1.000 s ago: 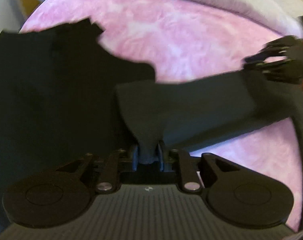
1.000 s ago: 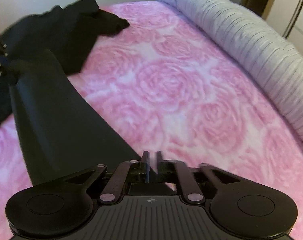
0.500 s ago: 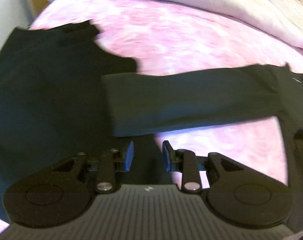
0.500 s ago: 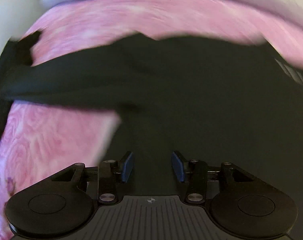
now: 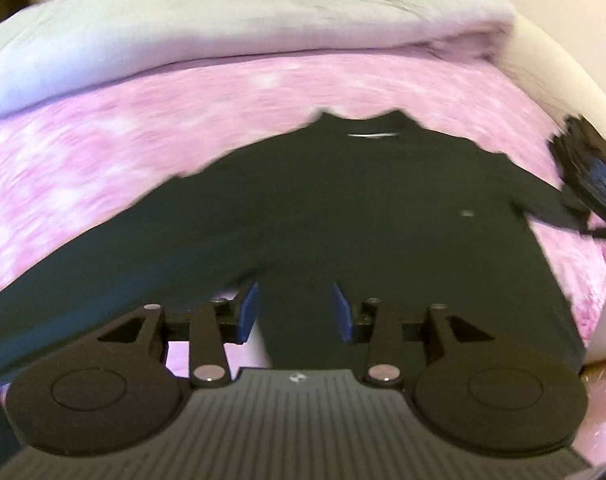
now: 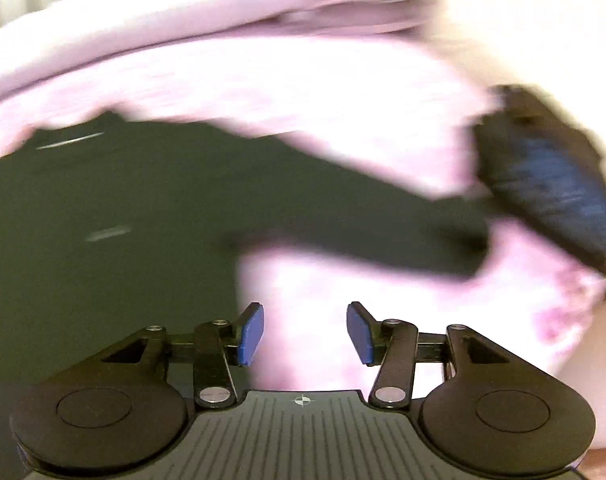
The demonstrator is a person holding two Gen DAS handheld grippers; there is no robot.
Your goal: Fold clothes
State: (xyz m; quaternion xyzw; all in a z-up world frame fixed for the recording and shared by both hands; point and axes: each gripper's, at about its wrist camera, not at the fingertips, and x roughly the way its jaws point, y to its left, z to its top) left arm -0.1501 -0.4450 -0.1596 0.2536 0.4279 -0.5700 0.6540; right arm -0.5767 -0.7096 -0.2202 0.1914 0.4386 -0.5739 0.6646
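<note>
The bed (image 5: pixel 83 168), soft pink rose-patterned, carries a grey rolled quilt (image 5: pixel 223 32) far ahead. The black shirt (image 5: pixel 343 208) lies flat before the left hand-held gripper (image 5: pixel 295 308) and left of the right hand-held gripper (image 6: pixel 305 334); both are opening, empty.

Both cameras sit on my grippers, looking forward and steeply down along the fingers from above the bed. The left wrist view centres on the black long-sleeved shirt (image 5: pixel 343 208) spread on the pink blanket (image 5: pixel 83 168), collar at the far side. The right wrist view sits further right, shirt (image 6: pixel 103 208) at frame left. Both share the shirt, the grey folded duvet (image 5: pixel 223 32) and a dark blue-and-black bundle (image 6: pixel 551 176) at right.
</note>
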